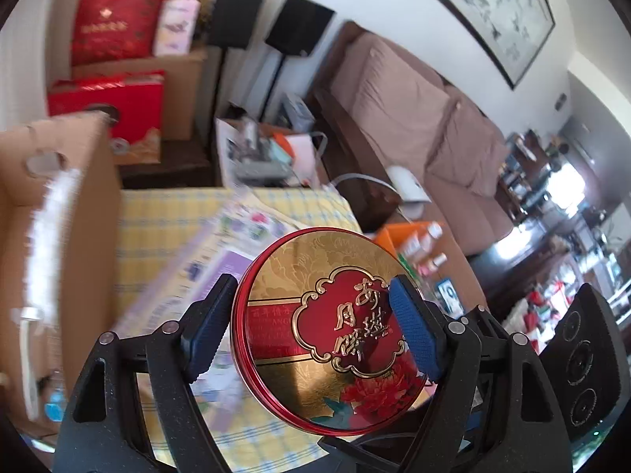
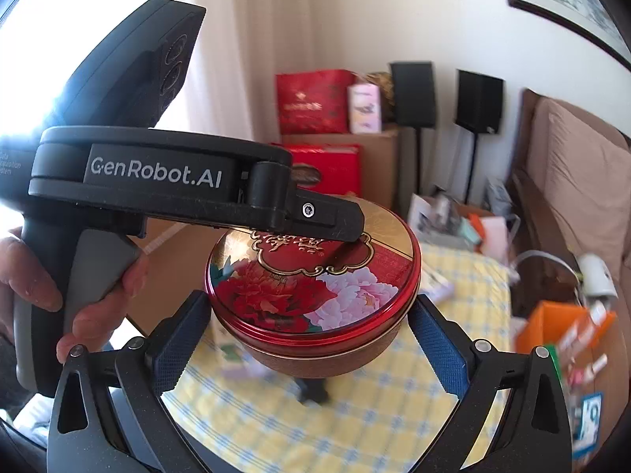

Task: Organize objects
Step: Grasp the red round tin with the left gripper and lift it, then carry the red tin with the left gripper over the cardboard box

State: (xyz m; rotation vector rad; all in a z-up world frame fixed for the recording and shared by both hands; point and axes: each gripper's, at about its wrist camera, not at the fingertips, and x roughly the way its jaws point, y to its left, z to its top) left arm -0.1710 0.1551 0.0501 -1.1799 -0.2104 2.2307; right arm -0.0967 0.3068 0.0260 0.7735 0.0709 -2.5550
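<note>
A round red and gold tin point(image 1: 327, 331) with peony flowers on its lid hangs in the air over the yellow checked tablecloth point(image 1: 165, 228). My left gripper point(image 1: 311, 327) is shut on the tin, with one blue pad point(image 1: 414, 331) on the lid and the other under the base. In the right wrist view its upper finger point(image 2: 327, 216) lies across the tin point(image 2: 315, 287), held by a person's hand point(image 2: 31, 276). My right gripper point(image 2: 311, 335) clasps the tin's side wall, its pads point(image 2: 437, 347) touching both sides.
A tall open cardboard box point(image 1: 59, 236) stands at the left of the table. Leaflets point(image 1: 221, 260) lie on the cloth. An orange box of small items point(image 2: 552, 327) sits to the right, near a brown sofa point(image 1: 414, 118). Red gift boxes point(image 2: 315, 102) and speakers point(image 2: 414, 94) line the back wall.
</note>
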